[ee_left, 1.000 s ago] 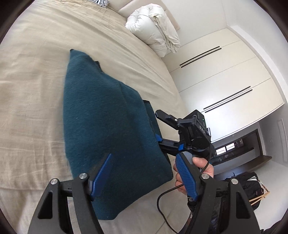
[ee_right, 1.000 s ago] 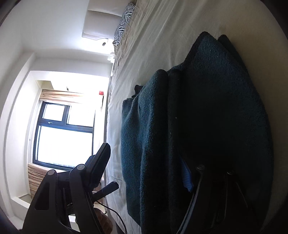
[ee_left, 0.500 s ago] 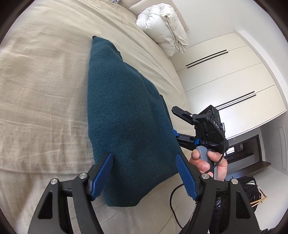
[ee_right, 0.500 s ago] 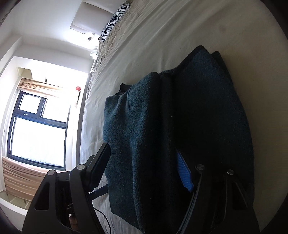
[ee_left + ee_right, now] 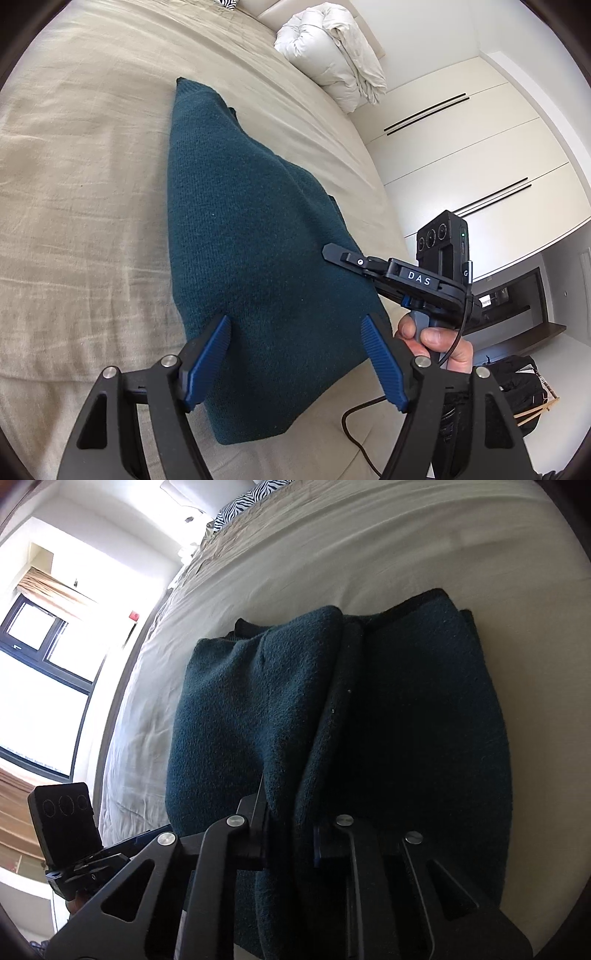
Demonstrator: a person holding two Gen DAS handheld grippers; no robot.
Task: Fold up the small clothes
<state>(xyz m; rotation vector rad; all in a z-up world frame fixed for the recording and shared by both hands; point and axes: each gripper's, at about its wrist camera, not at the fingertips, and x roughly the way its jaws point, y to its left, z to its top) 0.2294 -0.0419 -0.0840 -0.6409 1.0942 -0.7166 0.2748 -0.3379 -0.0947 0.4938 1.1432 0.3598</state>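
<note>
Right hand-held gripper point(image 5: 290, 840) has just been closing and is now clamping a bunched fold of the teal knit garment point(image 5: 236, 236) at its near right edge; in the right wrist view the cloth is pinched between the jaws and ridging up from them. In the left wrist view the right hand-held gripper's tip is sitting on the garment's right side, with the person's hand point(image 5: 436, 343) gripping the handle below it.

Left hand-held gripper point(image 5: 295, 354) is standing with jaws apart, hovering over the garment's near end, holding nothing; whether its pads are touching the cloth is unclear.

Garment is lying folded lengthwise on the beige bed point(image 5: 74, 184), narrow end pointing far, wide end near the bed's edge. White duvet bundle point(image 5: 332, 55) is sitting far right, well apart. A cable point(image 5: 354, 428) is trailing across the bed just right of the near corner.

Risks, as judgement:
- Right grip is looking like several layers bunched; lifting could be dragging the whole stack and undoing the fold, or catching the top layer only.
- Only one side is clamped; pulling now would be skewing the fold.
- Thick knit could be slipping out of the pads.
- Cable could be snagging the near corner.
</note>
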